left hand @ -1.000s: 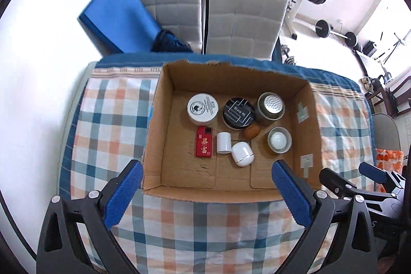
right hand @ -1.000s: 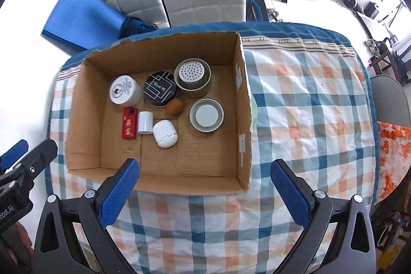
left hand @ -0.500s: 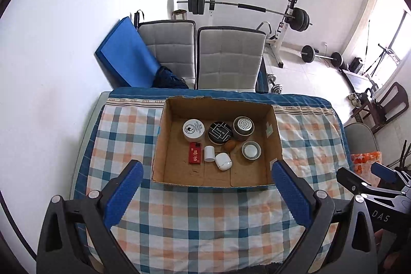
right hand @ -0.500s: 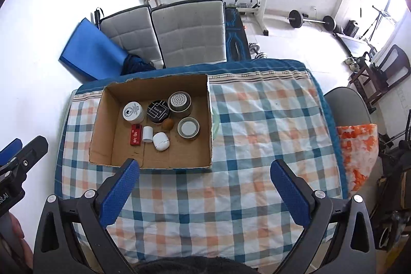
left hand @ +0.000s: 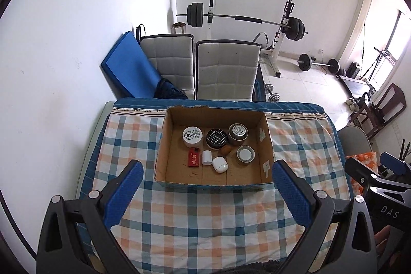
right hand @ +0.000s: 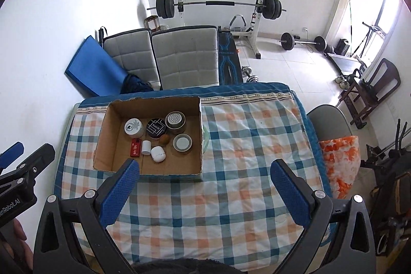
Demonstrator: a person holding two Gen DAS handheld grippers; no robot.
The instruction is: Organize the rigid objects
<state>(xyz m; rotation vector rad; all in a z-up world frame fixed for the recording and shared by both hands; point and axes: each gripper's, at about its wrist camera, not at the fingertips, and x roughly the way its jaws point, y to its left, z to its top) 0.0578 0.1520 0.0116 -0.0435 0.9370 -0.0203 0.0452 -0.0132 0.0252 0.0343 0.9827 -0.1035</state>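
Note:
An open cardboard box (left hand: 264,145) (right hand: 108,135) stands on the checked tablecloth (left hand: 195,217) (right hand: 246,135). Inside it lie a white round tin (left hand: 192,135), a black round tin (left hand: 216,137), a perforated metal can (left hand: 237,131), a grey cup with a white lid (left hand: 245,154), a red pack (left hand: 194,157), a small white cylinder (left hand: 207,157), a white egg-shaped case (left hand: 220,164) and a brown nut-like piece (left hand: 225,150). My left gripper (left hand: 206,194) and right gripper (right hand: 203,193) hang high above the table's near side, both open and holding nothing.
Two grey padded chairs (left hand: 200,66) and a blue mat (left hand: 128,68) stand behind the table. A barbell rack (right hand: 218,4), loose weights and a dark wooden chair (right hand: 370,91) fill the room behind. An orange patterned cloth (right hand: 339,161) lies at the table's right.
Both grippers have risen and pulled back from just above the box, so the whole table and room now show. The objects in the box have stayed put.

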